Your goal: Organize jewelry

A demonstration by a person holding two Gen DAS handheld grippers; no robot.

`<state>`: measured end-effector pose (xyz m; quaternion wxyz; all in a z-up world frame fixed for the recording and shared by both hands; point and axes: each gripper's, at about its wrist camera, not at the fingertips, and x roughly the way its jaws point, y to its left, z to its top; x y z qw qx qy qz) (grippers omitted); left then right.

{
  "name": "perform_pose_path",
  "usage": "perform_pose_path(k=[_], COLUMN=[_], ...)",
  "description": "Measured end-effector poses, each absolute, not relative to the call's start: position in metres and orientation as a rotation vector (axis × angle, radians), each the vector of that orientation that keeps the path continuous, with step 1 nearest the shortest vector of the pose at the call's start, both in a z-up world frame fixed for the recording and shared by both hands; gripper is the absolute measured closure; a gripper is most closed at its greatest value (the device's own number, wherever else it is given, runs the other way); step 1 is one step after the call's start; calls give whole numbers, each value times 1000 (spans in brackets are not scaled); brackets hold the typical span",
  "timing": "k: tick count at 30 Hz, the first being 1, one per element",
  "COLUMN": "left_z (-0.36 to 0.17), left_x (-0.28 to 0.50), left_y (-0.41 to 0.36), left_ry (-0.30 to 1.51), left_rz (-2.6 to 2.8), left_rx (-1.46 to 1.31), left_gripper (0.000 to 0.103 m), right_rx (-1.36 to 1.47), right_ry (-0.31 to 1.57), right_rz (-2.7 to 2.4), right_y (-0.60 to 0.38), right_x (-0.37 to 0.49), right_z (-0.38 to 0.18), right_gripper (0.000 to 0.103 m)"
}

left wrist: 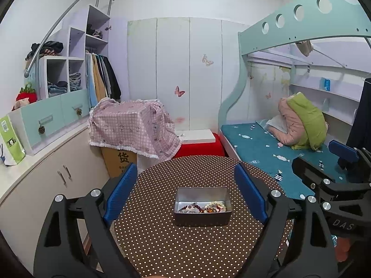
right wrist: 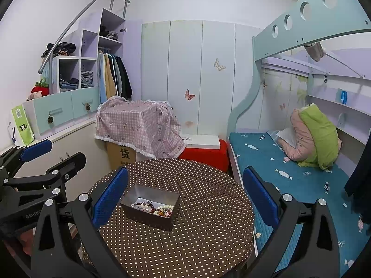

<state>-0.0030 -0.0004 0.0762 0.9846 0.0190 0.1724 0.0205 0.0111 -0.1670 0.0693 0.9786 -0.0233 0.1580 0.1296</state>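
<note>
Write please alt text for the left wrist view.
A metal tin holding bead bracelets sits on a round polka-dot table, framed by the left gripper with its jaws wide open. A bedroom lies behind.

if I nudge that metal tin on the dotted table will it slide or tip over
The tin looks low and wide with a flat base, so it would probably slide, not tip. Thin metal with a few bead bracelets inside suggests it is light. The tablecloth may bunch slightly.

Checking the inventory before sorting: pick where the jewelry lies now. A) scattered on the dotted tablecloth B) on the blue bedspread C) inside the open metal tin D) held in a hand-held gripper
C: the beaded bracelets lie heaped inside the open metal tin on the dotted tablecloth, with nothing loose around it.
</note>
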Motion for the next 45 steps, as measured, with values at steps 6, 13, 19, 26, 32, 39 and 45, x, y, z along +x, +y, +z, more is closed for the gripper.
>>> perform_pose_path(k=[6,13,19,26,32,39,45], left_z=[76,76,75,76,76,77,76], left_x=[-1,-1,-1,-1,-1,0,2], left_y=[1,1,1,2,2,3,2], left_ry=[353,356,355,353,354,361,360], left_rz=[47,51,55,56,55,54,55], left_rx=[37,34,37,35,34,20,22], left_gripper=[13,11,11,11,11,11,11], right_rx=[-45,-44,-48,-46,-47,-50,-55], right_ry=[326,335,336,335,336,342,343], right_rz=[258,255,250,251,247,245,243], right_y=[-168,-167,-166,-166,-166,-167,-166], right_x=[12,14,15,14,14,16,17], right_z=[68,68,68,67,68,67,67], right_gripper=[8,8,8,8,8,8,8])
